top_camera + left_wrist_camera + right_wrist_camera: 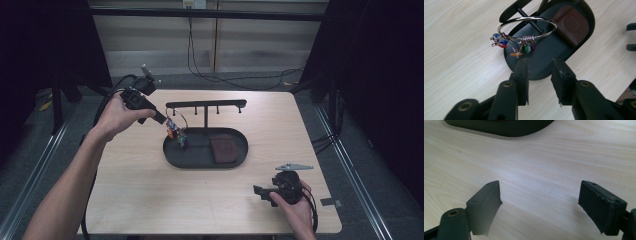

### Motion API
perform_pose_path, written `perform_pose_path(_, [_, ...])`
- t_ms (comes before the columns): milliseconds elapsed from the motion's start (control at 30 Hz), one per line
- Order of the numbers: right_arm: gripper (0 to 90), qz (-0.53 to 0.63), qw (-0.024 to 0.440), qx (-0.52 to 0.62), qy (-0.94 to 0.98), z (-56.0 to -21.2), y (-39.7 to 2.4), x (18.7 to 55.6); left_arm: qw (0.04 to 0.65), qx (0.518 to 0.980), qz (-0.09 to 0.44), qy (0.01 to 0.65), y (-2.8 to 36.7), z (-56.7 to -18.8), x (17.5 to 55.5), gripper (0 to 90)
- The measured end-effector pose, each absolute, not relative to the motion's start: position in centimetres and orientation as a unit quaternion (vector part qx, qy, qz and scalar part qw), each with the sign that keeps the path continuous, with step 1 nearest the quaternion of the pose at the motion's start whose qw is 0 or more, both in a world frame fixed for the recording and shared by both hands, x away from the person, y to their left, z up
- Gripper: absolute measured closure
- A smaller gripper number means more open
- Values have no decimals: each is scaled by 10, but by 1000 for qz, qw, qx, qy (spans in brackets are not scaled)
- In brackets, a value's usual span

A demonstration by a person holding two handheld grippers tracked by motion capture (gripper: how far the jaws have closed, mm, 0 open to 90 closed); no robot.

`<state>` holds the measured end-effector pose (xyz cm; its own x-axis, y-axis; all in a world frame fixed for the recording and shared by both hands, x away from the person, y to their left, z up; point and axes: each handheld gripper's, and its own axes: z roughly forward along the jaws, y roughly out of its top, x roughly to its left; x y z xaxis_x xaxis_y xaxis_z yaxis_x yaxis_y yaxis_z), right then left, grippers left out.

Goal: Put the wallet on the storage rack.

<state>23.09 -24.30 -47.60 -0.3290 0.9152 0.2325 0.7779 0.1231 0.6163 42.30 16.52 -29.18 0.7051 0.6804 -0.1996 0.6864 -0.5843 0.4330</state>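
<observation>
A thin silver bangle [527, 27] strung with small coloured charms hangs above the left end of a matte black oval tray [172, 155] on the pale wood-grain table [150, 200]. A brown leather pad [571, 25] lies in the tray. The left hand-held gripper [540, 72] is part open, its fingertip touching the charms. The right hand-held gripper [540, 205] gapes wide, holding nothing.

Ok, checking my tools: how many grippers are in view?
2. The left gripper is at the black tray's left end; the right gripper is near the table's front right corner.
</observation>
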Motion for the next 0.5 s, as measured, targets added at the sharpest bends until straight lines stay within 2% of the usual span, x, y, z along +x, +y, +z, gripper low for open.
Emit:
perform_pose_path(167, [177,338,103,569,742,-476,-243,231,278,884,-22,376,172,-293,412,586])
perform_pose_path(367, [170,343,102,565,744,-476,-242,230,290,881,2,373,177,-291,400,367])
perform_pose_path(500, [169,344,103,565,743,-475,-243,229,311,882,14,353,181,-294,389,294])
